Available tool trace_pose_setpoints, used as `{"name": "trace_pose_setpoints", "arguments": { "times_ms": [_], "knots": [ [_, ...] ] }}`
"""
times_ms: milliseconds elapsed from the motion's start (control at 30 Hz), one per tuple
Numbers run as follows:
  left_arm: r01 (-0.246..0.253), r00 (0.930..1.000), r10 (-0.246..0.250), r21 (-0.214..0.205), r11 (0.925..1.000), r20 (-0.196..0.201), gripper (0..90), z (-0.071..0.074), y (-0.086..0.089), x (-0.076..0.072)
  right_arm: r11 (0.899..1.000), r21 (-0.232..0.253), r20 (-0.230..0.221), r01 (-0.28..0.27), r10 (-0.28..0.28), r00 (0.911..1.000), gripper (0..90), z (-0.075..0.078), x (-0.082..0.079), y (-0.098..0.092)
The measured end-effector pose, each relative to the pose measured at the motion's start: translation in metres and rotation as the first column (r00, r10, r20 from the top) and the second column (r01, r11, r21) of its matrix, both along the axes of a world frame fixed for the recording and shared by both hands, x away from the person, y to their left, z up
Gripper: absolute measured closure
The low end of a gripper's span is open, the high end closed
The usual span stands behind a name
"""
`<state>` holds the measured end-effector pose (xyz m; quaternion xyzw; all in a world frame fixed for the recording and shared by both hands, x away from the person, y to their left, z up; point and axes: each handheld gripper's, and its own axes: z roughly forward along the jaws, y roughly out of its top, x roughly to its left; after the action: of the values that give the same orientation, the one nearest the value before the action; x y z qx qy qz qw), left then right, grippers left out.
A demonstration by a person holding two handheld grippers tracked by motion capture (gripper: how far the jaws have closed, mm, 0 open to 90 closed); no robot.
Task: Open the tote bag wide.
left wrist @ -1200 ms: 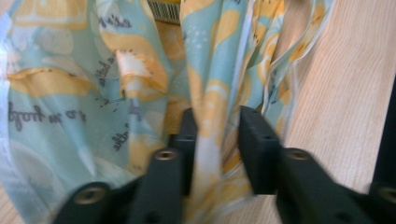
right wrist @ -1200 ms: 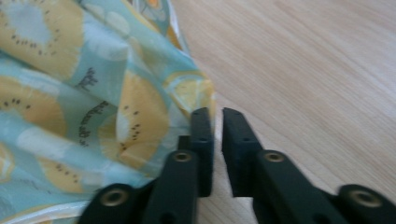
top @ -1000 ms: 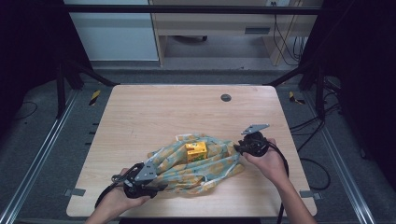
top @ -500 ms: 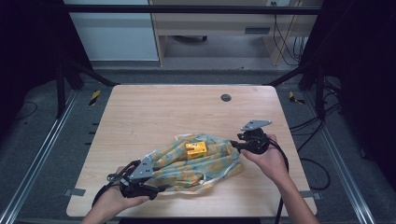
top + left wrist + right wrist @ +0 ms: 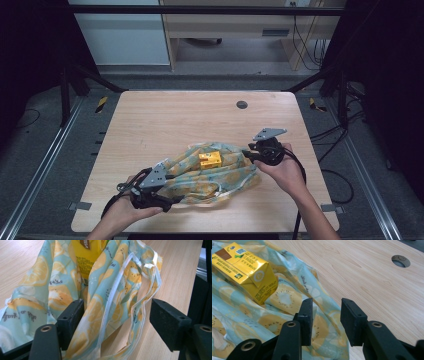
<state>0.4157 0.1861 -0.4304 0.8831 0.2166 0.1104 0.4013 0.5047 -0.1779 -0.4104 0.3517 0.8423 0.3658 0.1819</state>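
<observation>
A light-blue cloth bag (image 5: 225,175) printed with lemon slices lies crumpled on the wooden table (image 5: 175,120). A yellow drink carton (image 5: 210,159) rests on top of it. My left gripper (image 5: 174,189) is at the bag's left end. In the left gripper view (image 5: 117,317) its jaws have just been opening and stand wide apart, with the bag's fabric (image 5: 107,290) and white-edged handle loose between them. My right gripper (image 5: 248,153) is at the bag's right edge. In the right gripper view (image 5: 325,315) its jaws have just closed a little. They stay apart just above the fabric (image 5: 287,300), beside the carton (image 5: 242,263).
A round cable hole (image 5: 242,105) sits in the far part of the tabletop, also seen in the right gripper view (image 5: 400,261). Bare wood surrounds the bag. Dark frame posts and cables stand past the table's right and left edges.
The left gripper's jaws have spread wider around the bag's end. The right gripper has lifted slightly at the bag's right edge. The bag and carton have barely shifted.
</observation>
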Motion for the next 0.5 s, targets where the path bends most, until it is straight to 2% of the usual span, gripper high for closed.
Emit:
{"name": "trace_pose_setpoints", "arguments": {
  "times_ms": [333,467,500],
  "knots": [
    [-0.011,0.9998,0.011,-0.015,0.9998,0.014,23.2,0.004,-0.007,0.007,1.000,0.003,0.007,-0.013,0.013,0.9999,59.0,0.001,-0.003,0.006],
    [-0.031,0.9993,0.031,-0.023,0.9993,0.023,24.9,0.009,-0.005,0.010,1.000,0.006,0.014,-0.026,0.026,0.9996,59.6,0.004,-0.007,0.009],
    [-0.037,0.9989,0.038,-0.020,0.9991,0.029,28.9,0.012,-0.004,0.012,1.000,0.007,0.021,-0.029,0.029,0.9994,60.6,0.005,-0.009,0.010]
  ]
}}
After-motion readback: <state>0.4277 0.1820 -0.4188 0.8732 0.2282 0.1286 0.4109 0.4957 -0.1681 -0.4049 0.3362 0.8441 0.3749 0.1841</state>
